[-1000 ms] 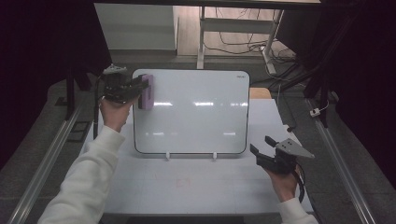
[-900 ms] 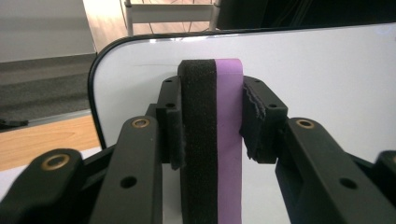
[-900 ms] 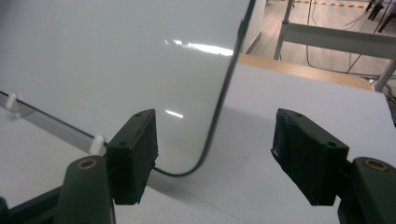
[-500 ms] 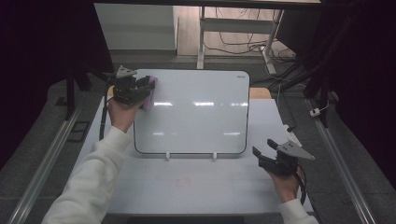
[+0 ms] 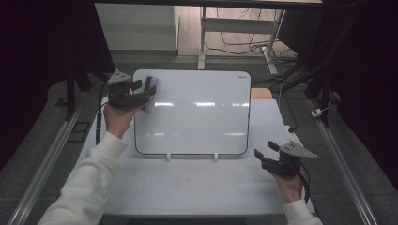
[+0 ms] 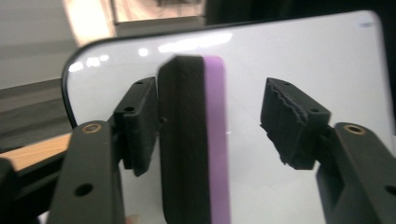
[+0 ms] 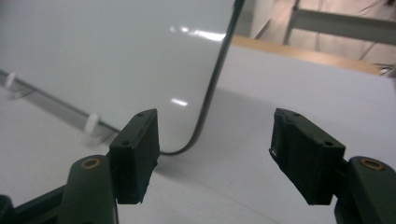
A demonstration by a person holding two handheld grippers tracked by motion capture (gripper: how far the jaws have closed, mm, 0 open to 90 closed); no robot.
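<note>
White worktop (image 5: 197,187) carries the whiteboard (image 5: 192,117). My left tool (image 5: 141,93) has moved in from the board's left edge to its upper-left corner; the eraser (image 6: 194,140) sits between jaws spread wide, touching one. Wiping can begin. My right tool (image 5: 270,154), near the lower-right corner, stands wide, empty.
</note>
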